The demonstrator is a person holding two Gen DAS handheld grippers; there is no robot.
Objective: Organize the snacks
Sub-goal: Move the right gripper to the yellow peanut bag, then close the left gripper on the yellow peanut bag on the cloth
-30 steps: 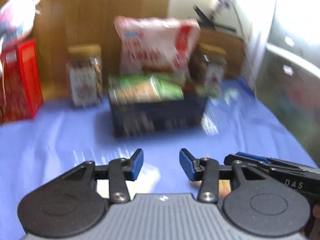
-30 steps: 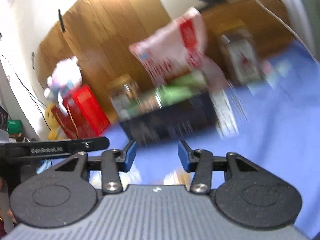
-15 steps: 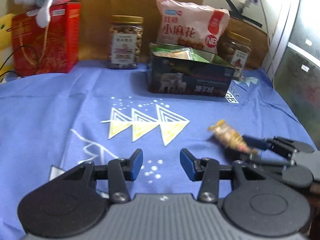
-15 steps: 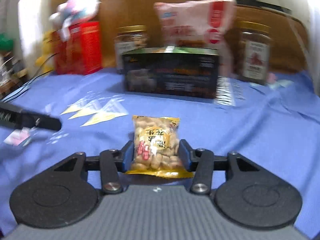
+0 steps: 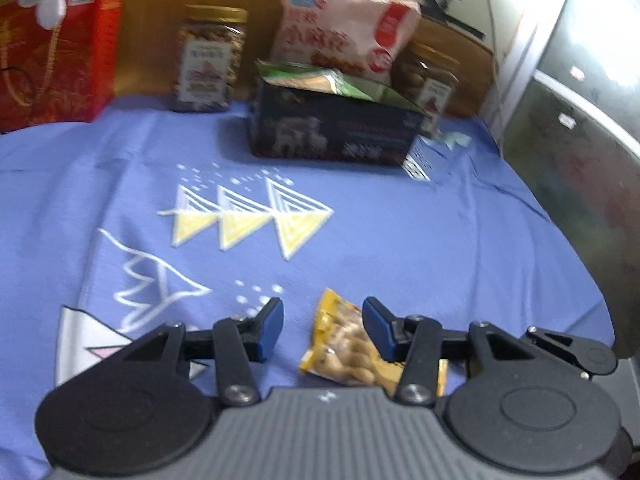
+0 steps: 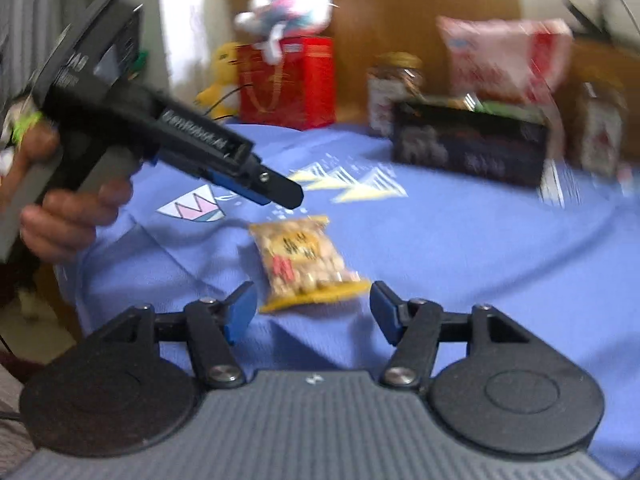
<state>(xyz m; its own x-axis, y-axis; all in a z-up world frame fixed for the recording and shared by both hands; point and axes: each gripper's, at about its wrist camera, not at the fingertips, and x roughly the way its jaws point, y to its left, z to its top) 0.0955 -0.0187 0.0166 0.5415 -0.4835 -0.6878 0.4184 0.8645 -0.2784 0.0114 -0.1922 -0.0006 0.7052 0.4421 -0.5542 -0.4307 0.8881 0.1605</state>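
A clear packet of peanuts with yellow ends (image 6: 304, 260) lies flat on the blue cloth (image 6: 460, 248). My right gripper (image 6: 310, 312) stands just behind it; its jaws are opening, the pads are clear of the packet and nothing is between them. My left gripper (image 5: 323, 328) is open and hovers over the same packet (image 5: 344, 344), which shows between its fingers, close by the right pad (image 5: 376, 328). In the right wrist view a hand holds the left gripper (image 6: 286, 196), with its tip just above the packet's far end.
A dark open box (image 5: 332, 132) with green packets stands at the back. Behind it a pink snack bag (image 5: 344, 36) leans between two jars (image 5: 210, 60) (image 5: 430, 80). A red gift bag (image 5: 56, 52) with a plush toy (image 6: 288, 12) on top stands at the back left.
Half a second ago my right gripper was shut on the peanut packet; now the packet lies on the cloth ahead of its wider jaws. The packet now shows under my left gripper.
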